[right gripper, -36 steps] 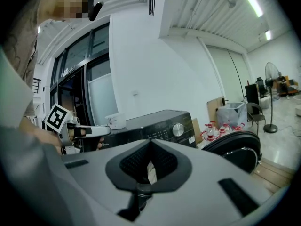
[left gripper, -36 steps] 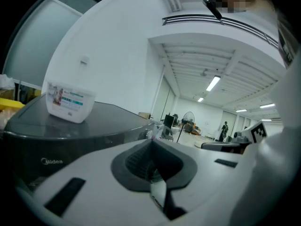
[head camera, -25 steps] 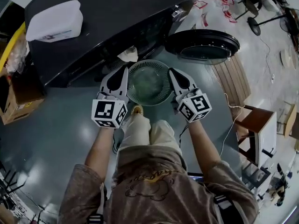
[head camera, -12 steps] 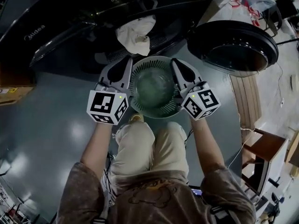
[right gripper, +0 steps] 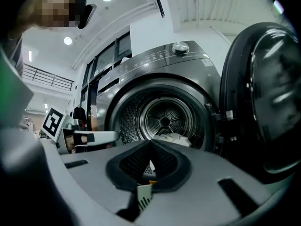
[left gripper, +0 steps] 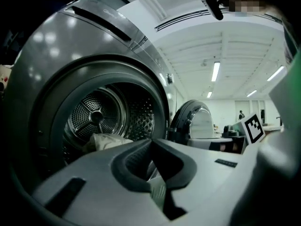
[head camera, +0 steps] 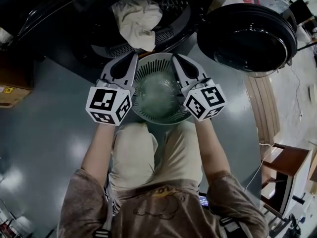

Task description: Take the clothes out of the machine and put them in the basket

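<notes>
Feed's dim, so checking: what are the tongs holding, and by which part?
The left tongs and right tongs each clamp the basket by its rim, on opposite sides.

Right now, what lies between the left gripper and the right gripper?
The basket lies there, as the head view shows; the left gripper and the right gripper clamp its rim.

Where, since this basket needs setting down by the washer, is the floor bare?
Bare grey floor opens left of the round green slatted basket, before the dark washing machine. A narrower strip runs right of it, by the open round black door. Crowded: the person's legs behind the basket.
</notes>
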The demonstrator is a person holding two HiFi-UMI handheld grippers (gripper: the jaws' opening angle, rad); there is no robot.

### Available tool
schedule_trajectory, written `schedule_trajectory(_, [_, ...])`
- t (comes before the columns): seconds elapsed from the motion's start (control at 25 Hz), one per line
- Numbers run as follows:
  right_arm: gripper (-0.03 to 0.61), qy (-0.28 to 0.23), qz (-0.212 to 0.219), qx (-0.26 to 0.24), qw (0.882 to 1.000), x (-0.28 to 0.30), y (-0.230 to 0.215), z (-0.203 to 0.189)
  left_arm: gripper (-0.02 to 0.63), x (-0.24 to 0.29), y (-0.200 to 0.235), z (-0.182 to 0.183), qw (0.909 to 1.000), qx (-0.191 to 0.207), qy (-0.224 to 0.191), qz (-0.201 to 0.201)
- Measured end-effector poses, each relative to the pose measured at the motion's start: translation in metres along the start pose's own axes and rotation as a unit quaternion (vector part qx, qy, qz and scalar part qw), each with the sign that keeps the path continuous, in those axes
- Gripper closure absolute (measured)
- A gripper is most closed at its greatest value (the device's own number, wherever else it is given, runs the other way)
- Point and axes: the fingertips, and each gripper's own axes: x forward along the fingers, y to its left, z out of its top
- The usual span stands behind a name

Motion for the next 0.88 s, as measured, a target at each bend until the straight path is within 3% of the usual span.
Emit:
schedule_trajectory(0.28, [0.581,-0.008,0.008,-0.002,1.0,-0.018,0.008,0.004,0.606,-0.008,-0.017,0.02,0.9997,0.022,0.001,-0.01])
schedule_trajectory(0.44, [0.581,-0.01,0.017,-0.006,1.0,-0.023,0.016,0.009,0.606,-0.023,-0.013,0.03,0.9997,-0.002,-0.015,0.021])
schedule_trajectory(0.88, [0.581,0.011,0.032,-0.017,0.999,-0.03,0.024,-0.006,0.606,-0.042,-0.019,0.009,0.9994,0.007,-0.011,0.031])
